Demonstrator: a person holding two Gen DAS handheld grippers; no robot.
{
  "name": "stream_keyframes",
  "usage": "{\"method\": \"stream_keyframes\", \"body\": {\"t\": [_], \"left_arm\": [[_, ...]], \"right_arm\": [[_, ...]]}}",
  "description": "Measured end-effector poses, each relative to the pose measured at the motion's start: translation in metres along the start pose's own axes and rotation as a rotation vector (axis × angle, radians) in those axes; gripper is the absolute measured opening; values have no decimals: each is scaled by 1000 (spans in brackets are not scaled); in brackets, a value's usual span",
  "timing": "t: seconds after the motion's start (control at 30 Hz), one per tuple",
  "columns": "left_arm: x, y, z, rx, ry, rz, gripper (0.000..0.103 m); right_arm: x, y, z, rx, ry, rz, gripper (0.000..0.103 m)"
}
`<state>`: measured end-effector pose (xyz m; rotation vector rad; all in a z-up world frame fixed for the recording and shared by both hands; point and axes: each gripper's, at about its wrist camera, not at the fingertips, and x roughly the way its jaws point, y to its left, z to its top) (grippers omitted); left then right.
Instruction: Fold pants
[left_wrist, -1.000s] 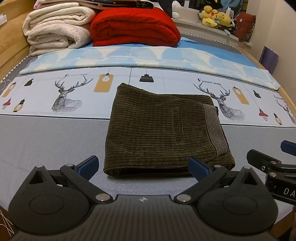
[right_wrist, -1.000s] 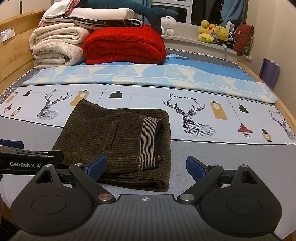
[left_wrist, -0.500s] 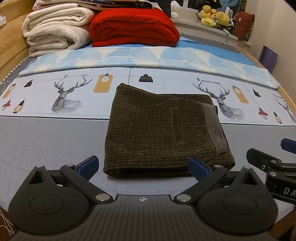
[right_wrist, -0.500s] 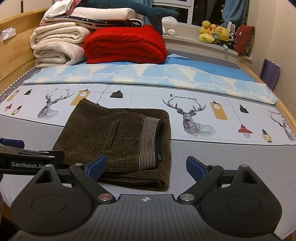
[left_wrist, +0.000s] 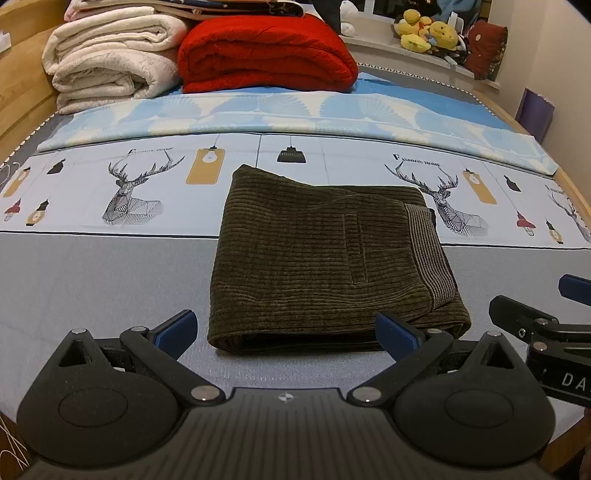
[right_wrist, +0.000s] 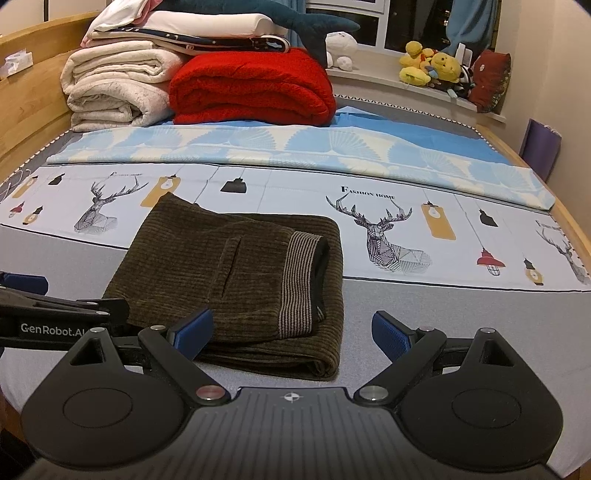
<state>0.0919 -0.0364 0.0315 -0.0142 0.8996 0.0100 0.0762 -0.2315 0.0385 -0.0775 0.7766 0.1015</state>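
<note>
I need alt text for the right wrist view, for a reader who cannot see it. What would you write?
Dark olive corduroy pants lie folded into a neat rectangle on a bed, striped waistband on top. The open right tool hovers at the near edge, with the left tool entering from the left. Folded blankets are stacked behind.

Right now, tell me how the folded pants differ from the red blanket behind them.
The pants are dark olive corduroy with ribbed lines; the red blanket is plain, fluffy and bright red. The pants lie as a low, flat bundle; the red blanket makes a much thicker roll. The pants sit near both open grippers, on the grey and deer-print part of the bed; the red blanket sits at the far end beside cream blankets. Both are folded and ungripped.
</note>
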Motion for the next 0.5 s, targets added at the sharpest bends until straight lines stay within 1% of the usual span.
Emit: {"method": "stream_keyframes", "body": {"t": [0.5], "left_arm": [[0, 0, -1, 14, -8, -2, 103]], "right_arm": [[1, 2, 0, -6, 6, -2, 93]]}}
